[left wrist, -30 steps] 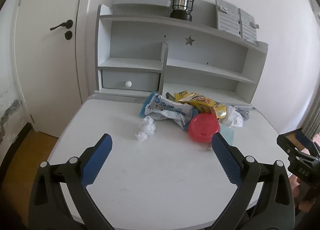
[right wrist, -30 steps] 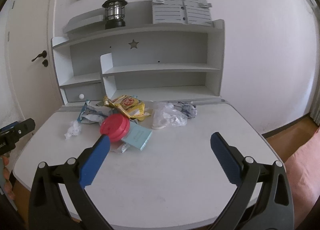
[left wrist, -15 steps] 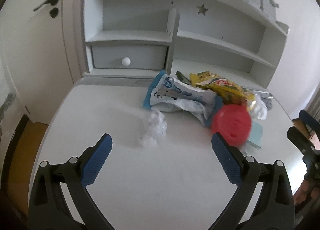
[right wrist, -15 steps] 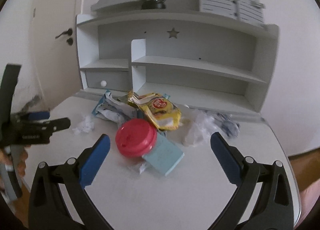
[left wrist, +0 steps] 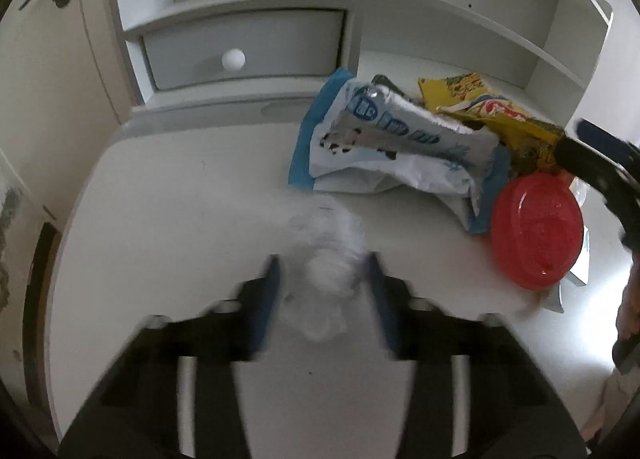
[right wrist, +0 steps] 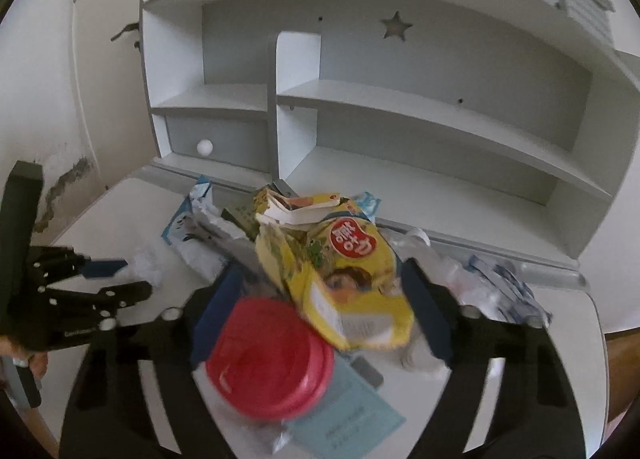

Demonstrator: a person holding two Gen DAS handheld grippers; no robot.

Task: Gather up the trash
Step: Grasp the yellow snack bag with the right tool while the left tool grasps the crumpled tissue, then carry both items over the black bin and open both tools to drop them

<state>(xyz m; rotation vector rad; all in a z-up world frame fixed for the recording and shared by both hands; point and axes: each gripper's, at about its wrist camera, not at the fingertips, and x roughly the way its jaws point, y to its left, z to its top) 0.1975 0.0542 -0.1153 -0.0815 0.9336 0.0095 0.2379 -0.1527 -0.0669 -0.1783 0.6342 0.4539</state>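
1. Two grippers are in view: the left gripper (left wrist: pixel 323 265) and the right gripper (right wrist: pixel 320 291), each with blue pads on black fingers.
2. One white desk (left wrist: pixel 168 195) carries all the trash; one shelf unit (right wrist: pixel 400 111) with a single drawer (left wrist: pixel 244 47) stands along its far edge.
3. One crumpled white tissue (left wrist: pixel 328 259) lies apart from the pile, toward the desk's left side. It sits between the left gripper's jaws, which are closing; the pads flank it closely, but blur hides whether they press on it.
4. One blue-and-white wrapper (left wrist: pixel 384 147) lies near the far edge, just in front of the shelf unit's base.
5. One yellow snack bag (right wrist: pixel 344 279) rests against the wrapper and overlaps one red round lid (right wrist: pixel 272 359).
6. The lid lies on one pale blue card (right wrist: pixel 352 415), toward the near edge.
7. One clear crumpled plastic bag (right wrist: pixel 492 287) lies toward the desk's right side, by the far edge.
8. The right gripper's jaws are closing around the yellow snack bag, whose lower half is between them; the right pad is at the bag's edge, the left pad stands clear of it.
9. The left gripper points steeply down at the desk; the right gripper tilts down less steeply toward the pile.
10. One hand (right wrist: pixel 24 359) grips the left gripper's handle at the desk's left edge.
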